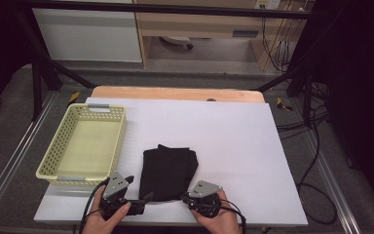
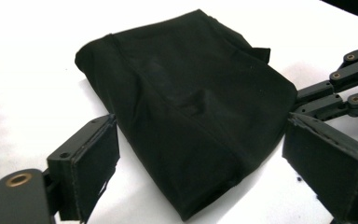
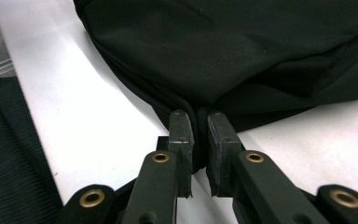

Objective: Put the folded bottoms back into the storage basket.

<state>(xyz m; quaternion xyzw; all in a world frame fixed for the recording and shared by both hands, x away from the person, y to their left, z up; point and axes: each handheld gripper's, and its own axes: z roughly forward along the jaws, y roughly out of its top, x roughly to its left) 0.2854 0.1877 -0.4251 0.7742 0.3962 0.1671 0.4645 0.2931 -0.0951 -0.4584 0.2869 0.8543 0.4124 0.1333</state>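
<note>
A folded black cloth lies on the white table sheet, near its front edge. My right gripper sits at the cloth's near right corner. In the right gripper view it is shut, with a fold of the black cloth pinched between the pads. At the near left corner my left gripper stands open. In the left gripper view its wide pads flank the cloth without touching it. The right gripper's black linkage shows beyond the cloth there.
A pale yellow perforated basket stands on the left of the sheet, with nothing in it. The table's front edge runs just under both hands. A wooden strip borders the far side, and cables trail on the floor to the right.
</note>
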